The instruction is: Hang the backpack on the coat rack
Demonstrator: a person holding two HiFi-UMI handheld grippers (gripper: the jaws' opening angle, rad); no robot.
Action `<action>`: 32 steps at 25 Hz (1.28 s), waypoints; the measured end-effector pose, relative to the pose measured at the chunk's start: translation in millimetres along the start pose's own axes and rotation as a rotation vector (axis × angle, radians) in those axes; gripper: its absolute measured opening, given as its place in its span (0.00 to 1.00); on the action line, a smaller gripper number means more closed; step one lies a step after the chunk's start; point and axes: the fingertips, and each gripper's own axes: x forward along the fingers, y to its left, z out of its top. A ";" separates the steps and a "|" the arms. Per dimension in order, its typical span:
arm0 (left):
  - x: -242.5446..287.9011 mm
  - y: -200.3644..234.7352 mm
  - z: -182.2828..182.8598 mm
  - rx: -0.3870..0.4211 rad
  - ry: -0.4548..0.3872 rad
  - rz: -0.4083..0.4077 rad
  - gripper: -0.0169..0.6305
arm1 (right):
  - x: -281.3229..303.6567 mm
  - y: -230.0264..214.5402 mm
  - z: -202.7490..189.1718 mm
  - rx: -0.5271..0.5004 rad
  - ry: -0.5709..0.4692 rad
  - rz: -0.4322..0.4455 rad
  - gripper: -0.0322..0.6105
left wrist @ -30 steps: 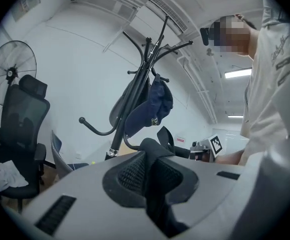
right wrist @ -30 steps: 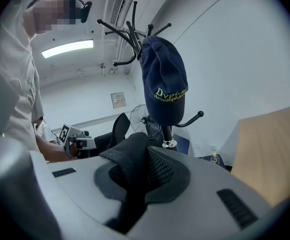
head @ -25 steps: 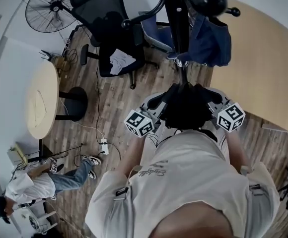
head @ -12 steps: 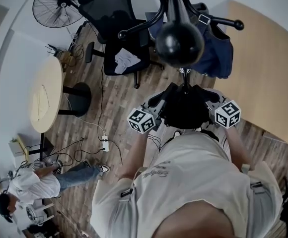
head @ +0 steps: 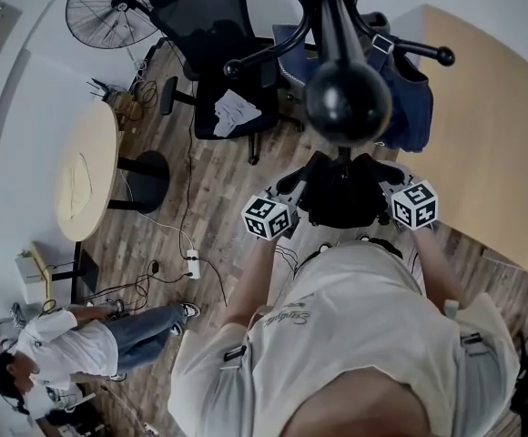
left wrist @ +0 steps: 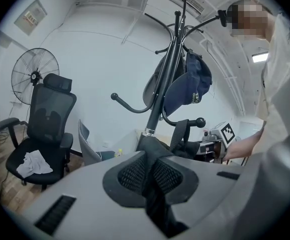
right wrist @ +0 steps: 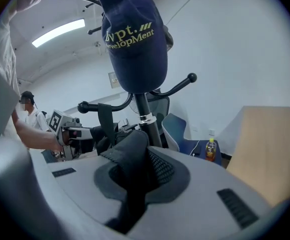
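A black backpack (head: 341, 194) hangs between my two grippers, right in front of the coat rack's pole (head: 337, 35). My left gripper (head: 293, 200) is shut on black backpack fabric (left wrist: 152, 154). My right gripper (head: 387, 197) is likewise shut on a fold of it (right wrist: 130, 154). In both gripper views a black strap (left wrist: 181, 134) lies over a low hook of the rack, next to the hook's knob (left wrist: 200, 122). A navy cap (right wrist: 132, 39) hangs higher on the rack. The rack's top knob (head: 348, 98) hides part of the pole in the head view.
A black office chair (head: 214, 53) with a white cloth stands left of the rack, a floor fan (head: 109, 7) behind it. A round table (head: 82, 176) is at left, a wooden tabletop (head: 492, 126) at right. A person (head: 55, 353) sits low at lower left. Cables lie on the floor.
Both grippers have sunk a little with the backpack and drawn slightly closer to the rack's pole. Their grips are unchanged. The head camera has shifted, so the top knob sits elsewhere in view.
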 end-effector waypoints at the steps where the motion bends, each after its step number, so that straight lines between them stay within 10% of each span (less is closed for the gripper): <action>1: 1.7 0.9 -1.0 -0.001 0.005 0.000 0.09 | -0.1 -2.2 -1.1 -0.004 0.008 -0.018 0.09; 12: 3.9 4.5 -6.3 -0.006 0.044 -0.045 0.09 | -10.2 -8.4 -11.1 -0.089 0.063 -0.207 0.15; 19: -17.9 21.0 -20.9 -0.002 0.092 0.012 0.10 | -37.1 -10.5 -33.0 0.112 0.024 -0.270 0.28; 32: -57.7 -36.4 -23.8 0.087 0.083 -0.103 0.09 | -95.7 58.0 -23.3 0.233 -0.160 -0.289 0.04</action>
